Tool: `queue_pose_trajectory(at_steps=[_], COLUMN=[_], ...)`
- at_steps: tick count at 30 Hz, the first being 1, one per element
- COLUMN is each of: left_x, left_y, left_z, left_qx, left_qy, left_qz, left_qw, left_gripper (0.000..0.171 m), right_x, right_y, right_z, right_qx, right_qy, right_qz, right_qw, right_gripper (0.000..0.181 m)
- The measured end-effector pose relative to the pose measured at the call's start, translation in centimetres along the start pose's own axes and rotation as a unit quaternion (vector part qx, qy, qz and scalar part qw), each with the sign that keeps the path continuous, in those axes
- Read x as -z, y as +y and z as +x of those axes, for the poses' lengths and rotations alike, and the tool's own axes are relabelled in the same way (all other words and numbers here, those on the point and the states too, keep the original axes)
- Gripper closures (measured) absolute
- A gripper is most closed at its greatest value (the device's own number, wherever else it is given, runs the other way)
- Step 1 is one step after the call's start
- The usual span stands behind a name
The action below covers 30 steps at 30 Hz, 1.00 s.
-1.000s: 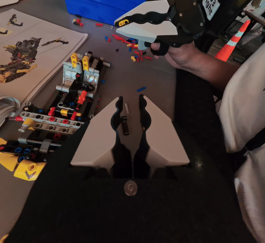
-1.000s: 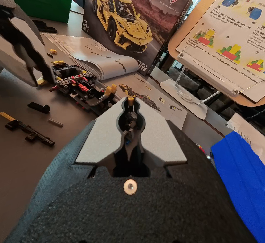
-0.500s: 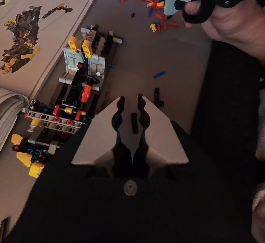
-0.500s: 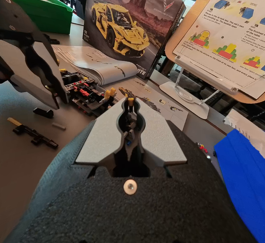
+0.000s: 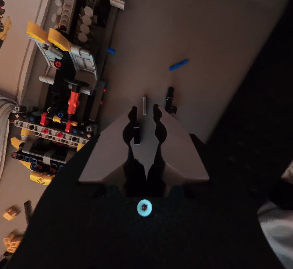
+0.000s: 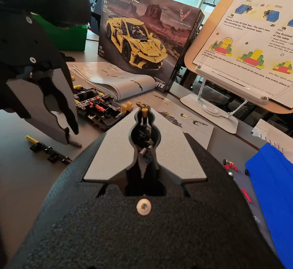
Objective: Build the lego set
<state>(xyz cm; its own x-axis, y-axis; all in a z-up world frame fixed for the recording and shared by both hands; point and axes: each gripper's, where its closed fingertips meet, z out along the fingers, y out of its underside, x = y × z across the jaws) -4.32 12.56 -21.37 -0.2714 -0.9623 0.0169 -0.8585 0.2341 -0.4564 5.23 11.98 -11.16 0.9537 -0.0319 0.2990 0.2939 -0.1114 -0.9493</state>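
Hovering low over the grey table, left gripper pointed down, jaws parted by a narrow gap, nothing clamped. Small black piece lying on the table between the fingers, close against the left one; whether touching it, cannot tell. Short grey axle lying just past the fingertips, in line with the gap. Black rod-like assembly resting just to the right of the right fingertip, with a loose blue pin farther out. Half-built car chassis sitting to the left on the table, black frame with grey beams, red and blue pins, an orange part, yellow pieces at both ends. Loose yellow bits at the lower left, blurred.

Seen from the right wrist view: right gripper raised above the table, jaws nearly together and gripping a slim dark sub-assembly with a yellow tip poking out at the fingertips. Left gripper showing at the left, tips down near the table beside the grey axle. Chassis lying beyond it, open instruction booklet behind, set box with a yellow car standing upright at the back, green bin to the left, printed sheet on a stand to the right, blue box at the right edge, with a few small red, yellow and black pieces just beside it
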Motion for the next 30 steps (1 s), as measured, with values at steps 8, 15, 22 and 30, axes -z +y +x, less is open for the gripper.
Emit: queue_pose_trajectory(at_steps=[8, 15, 22, 30], left_x=[-1.4, 2.3, 9.6, 10.9], left_y=[-0.1, -4.5, -7.3, -7.2], left_z=[-0.1, -0.8, 0.5, 2.7], left_qx=[-0.015, -0.03, 0.017, 0.078], left_qy=[-0.005, 0.008, 0.089, 0.215], left_qz=[-0.016, 0.18, 0.41, 0.456], left_qw=[1.0, 0.983, 0.907, 0.86], left_gripper=[0.166, 0.17, 0.17, 0.17], right_x=[0.0, -0.4, 0.3, 1.9], right_y=[-0.2, 1.0, -2.0, -5.7], right_z=[-0.6, -2.4, -5.9, -7.2], right_qx=[-0.012, -0.109, -0.283, -0.237], right_qy=[-0.019, -0.101, -0.263, -0.298], right_qz=[0.009, -0.025, 0.028, 0.12], right_qw=[1.0, 0.989, 0.922, 0.917], right_gripper=[0.175, 0.175, 0.175, 0.175])
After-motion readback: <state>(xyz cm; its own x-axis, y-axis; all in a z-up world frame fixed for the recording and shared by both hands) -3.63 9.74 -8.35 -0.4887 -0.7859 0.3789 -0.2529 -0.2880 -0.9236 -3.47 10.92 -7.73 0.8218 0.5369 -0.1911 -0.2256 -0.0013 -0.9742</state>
